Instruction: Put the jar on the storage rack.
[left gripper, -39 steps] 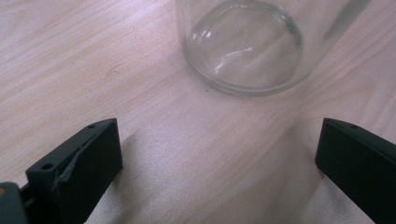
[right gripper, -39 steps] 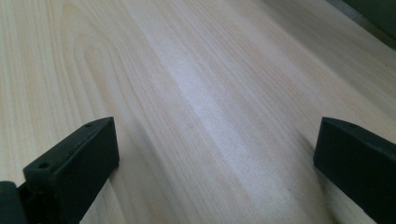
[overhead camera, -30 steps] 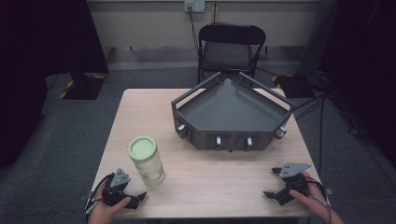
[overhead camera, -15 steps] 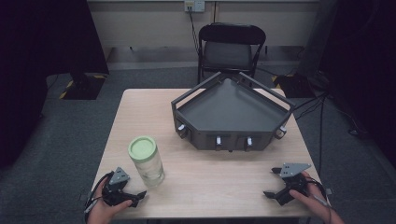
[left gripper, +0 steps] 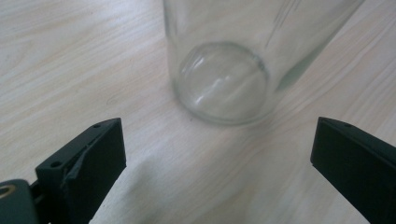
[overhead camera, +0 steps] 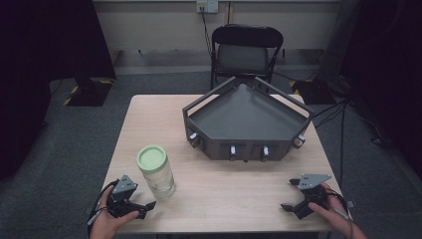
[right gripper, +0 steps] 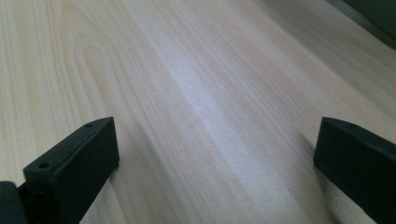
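A clear glass jar (overhead camera: 157,172) with a pale green lid (overhead camera: 152,157) stands upright on the wooden table (overhead camera: 234,189), front left. My left gripper (overhead camera: 144,206) rests on the table just in front and to the left of the jar, open, its jaws wide apart with nothing between them. In the left gripper view the jar's base (left gripper: 224,84) stands a short way beyond the jaws. My right gripper (overhead camera: 291,208) lies near the front right corner of the table, open, over bare wood (right gripper: 205,107).
A large dark grey angular tray (overhead camera: 246,117) with small knobs along its front wall takes up the back right half of the table. A black folding chair (overhead camera: 246,50) stands behind the table. Cables run across the floor at the right.
The left gripper has edged slightly toward the jar. The right gripper and the jar have not moved.
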Demonstrator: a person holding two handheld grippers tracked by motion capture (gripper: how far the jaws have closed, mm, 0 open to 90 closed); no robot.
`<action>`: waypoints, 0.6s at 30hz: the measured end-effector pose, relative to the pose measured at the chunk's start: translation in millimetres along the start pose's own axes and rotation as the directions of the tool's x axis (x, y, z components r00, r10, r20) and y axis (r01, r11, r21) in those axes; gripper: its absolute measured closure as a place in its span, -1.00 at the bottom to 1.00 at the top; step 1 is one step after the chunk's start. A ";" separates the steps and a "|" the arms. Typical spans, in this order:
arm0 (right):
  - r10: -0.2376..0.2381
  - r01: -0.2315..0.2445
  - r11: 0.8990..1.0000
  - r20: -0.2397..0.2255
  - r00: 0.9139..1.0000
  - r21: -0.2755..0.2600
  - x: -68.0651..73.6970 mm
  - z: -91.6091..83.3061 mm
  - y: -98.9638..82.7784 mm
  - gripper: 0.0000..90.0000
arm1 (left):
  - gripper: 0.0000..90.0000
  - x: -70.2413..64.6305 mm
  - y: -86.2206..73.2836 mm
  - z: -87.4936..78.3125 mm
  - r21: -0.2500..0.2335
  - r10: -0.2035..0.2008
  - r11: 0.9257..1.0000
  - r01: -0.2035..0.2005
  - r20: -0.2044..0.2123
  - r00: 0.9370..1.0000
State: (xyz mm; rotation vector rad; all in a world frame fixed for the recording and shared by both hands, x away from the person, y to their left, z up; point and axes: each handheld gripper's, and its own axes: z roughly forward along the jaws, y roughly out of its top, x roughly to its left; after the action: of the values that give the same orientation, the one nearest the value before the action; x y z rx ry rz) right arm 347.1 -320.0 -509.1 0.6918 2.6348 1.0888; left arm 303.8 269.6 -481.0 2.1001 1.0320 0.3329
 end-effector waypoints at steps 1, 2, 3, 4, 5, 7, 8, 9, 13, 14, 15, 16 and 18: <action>0.000 0.000 1.000 0.000 1.000 0.000 0.0 0.0 0.0 -1.00 | -0.94 -0.1 1.7 -0.9 -0.004 -0.003 1.000 0.003 0.005 1.000; 0.000 0.000 1.000 0.001 1.000 0.000 0.1 0.0 0.0 -1.00 | -0.94 -0.2 3.5 -1.9 -0.008 -0.001 1.000 0.002 0.009 1.000; 0.001 -0.001 1.000 0.001 1.000 0.000 0.2 -0.1 -0.1 -1.00 | -0.94 -0.6 4.8 -2.6 -0.015 -0.004 1.000 0.004 0.012 1.000; 0.002 -0.002 1.000 0.002 1.000 0.000 0.2 -0.1 -0.1 -1.00 | -0.94 -0.9 7.0 -3.8 -0.020 -0.004 1.000 0.004 0.021 1.000; 0.002 -0.002 1.000 0.002 1.000 0.000 0.2 -0.1 -0.1 -1.00 | -0.94 -1.2 8.4 -4.5 -0.020 0.000 1.000 0.001 0.023 1.000; 0.002 -0.002 1.000 0.002 1.000 0.000 0.3 -0.1 -0.1 -1.00 | -0.94 -2.2 12.3 -6.3 -0.019 0.010 1.000 -0.009 0.025 1.000; 0.002 -0.002 1.000 0.002 1.000 0.000 0.3 -0.1 -0.1 -1.00 | -0.94 -2.8 13.8 -7.1 -0.019 0.010 1.000 -0.009 0.029 1.000; 0.002 -0.002 1.000 0.002 1.000 0.000 0.2 -0.1 -0.1 -1.00 | -0.94 -2.9 15.2 -8.1 -0.019 0.014 1.000 -0.014 0.030 0.999; 0.002 -0.002 1.000 0.003 1.000 0.000 0.3 -0.1 -0.1 -1.00 | -0.94 -3.5 19.0 -11.9 -0.025 0.017 1.000 -0.016 0.036 0.999; 0.003 -0.003 1.000 0.003 1.000 0.000 0.3 -0.1 -0.2 -1.00 | -0.94 -3.4 20.0 -13.2 -0.027 0.015 1.000 -0.014 0.039 0.999; 0.003 -0.003 1.000 0.003 1.000 0.000 0.3 -0.1 -0.2 -1.00 | -0.94 -3.3 20.7 -14.0 -0.029 0.014 1.000 -0.013 0.041 0.999; 0.003 -0.003 1.000 0.003 1.000 0.000 0.3 -0.1 -0.2 -1.00 | -0.94 -3.4 22.0 -15.3 -0.029 0.014 0.999 -0.012 0.044 0.999; 0.003 -0.003 1.000 0.003 1.000 0.000 0.4 -0.1 -0.2 -1.00 | -0.94 -3.6 24.3 -17.6 -0.038 0.013 0.999 -0.011 0.046 0.999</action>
State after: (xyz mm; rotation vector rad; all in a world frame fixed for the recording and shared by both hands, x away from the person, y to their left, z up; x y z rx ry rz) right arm 346.7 -320.0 -509.2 0.6969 2.6318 1.0879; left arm 306.1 266.6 -451.0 2.0720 0.9790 0.3061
